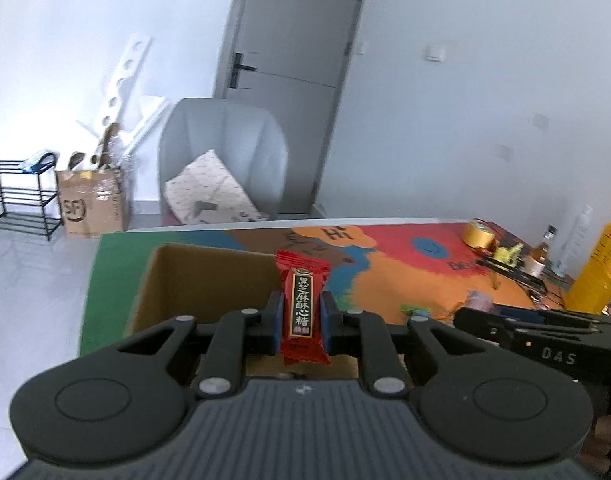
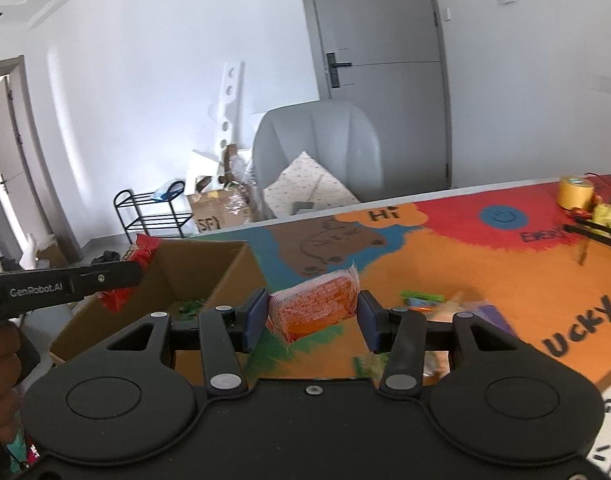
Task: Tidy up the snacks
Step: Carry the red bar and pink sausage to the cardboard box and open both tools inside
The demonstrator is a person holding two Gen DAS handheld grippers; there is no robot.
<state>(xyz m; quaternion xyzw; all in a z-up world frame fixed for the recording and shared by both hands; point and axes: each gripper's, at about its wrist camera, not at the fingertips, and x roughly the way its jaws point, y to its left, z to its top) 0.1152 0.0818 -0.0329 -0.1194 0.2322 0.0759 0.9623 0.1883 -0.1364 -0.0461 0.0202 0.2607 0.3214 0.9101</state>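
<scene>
My left gripper (image 1: pixel 301 322) is shut on a red candy bar wrapper (image 1: pixel 302 307) that stands upright between the blue pads, above the open cardboard box (image 1: pixel 193 280). My right gripper (image 2: pixel 311 318) is shut on an orange snack packet (image 2: pixel 315 306), held lengthwise between its pads over the colourful mat (image 2: pixel 485 272), just right of the cardboard box (image 2: pixel 209 272). The left gripper's body (image 2: pixel 61 286) with its red wrapper (image 2: pixel 145 252) shows at the left in the right wrist view. The right gripper's body (image 1: pixel 545 332) shows at the right in the left wrist view. Green pieces (image 2: pixel 191 306) lie in the box.
More small snacks (image 2: pixel 423 298) lie on the mat right of my right gripper. A tape roll (image 2: pixel 575 192), bottles (image 1: pixel 543 248) and a yellow box (image 1: pixel 599 268) stand at the table's far right. A grey armchair (image 1: pixel 225 152) is beyond the table's far edge.
</scene>
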